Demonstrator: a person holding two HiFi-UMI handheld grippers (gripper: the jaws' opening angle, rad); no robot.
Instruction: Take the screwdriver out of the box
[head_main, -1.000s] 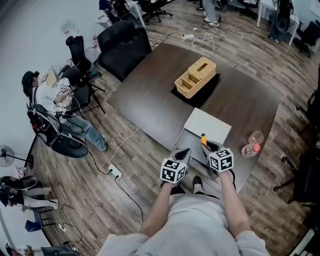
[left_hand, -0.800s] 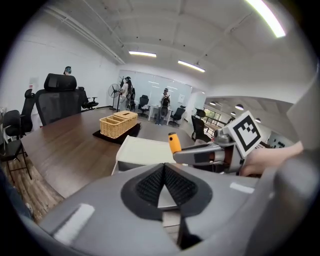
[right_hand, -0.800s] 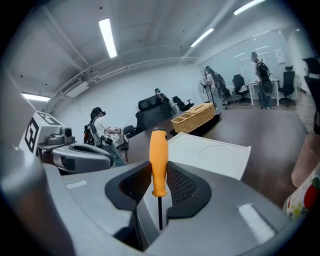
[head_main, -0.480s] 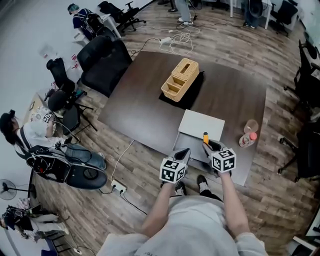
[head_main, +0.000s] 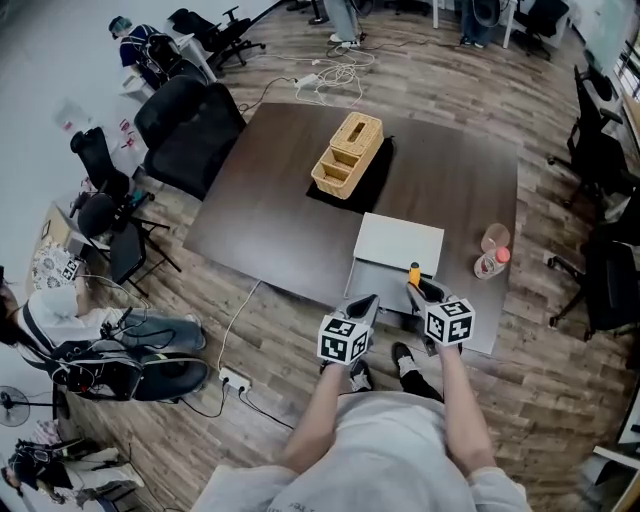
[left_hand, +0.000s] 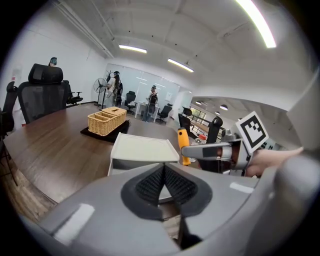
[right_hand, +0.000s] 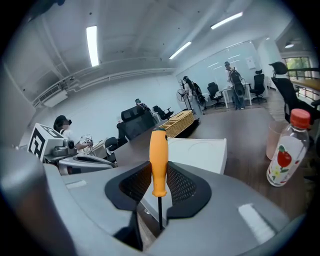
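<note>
My right gripper (right_hand: 159, 184) is shut on the orange handle of the screwdriver (right_hand: 158, 162), which stands upright with its dark shaft pointing down. In the head view the screwdriver (head_main: 414, 272) sticks up over the near edge of the open grey box (head_main: 383, 284), whose white lid (head_main: 399, 243) lies behind it. The right gripper (head_main: 416, 289) is at the box's near right corner. My left gripper (head_main: 367, 302) hovers at the box's near left corner. Its pads meet with nothing between them (left_hand: 164, 183). From the left gripper view the screwdriver (left_hand: 183, 145) shows beside the white box (left_hand: 143, 149).
A wicker basket (head_main: 348, 152) on a black mat stands mid-table. A red-capped bottle (head_main: 489, 263) and a clear cup (head_main: 495, 238) are right of the box. Black office chairs (head_main: 190, 118) crowd the dark table's (head_main: 270, 215) far left corner. Cables lie on the floor.
The head camera has swung, so the table sits differently in the view. Both grippers stay at the box's near edge, with the screwdriver still upright in the right one.
</note>
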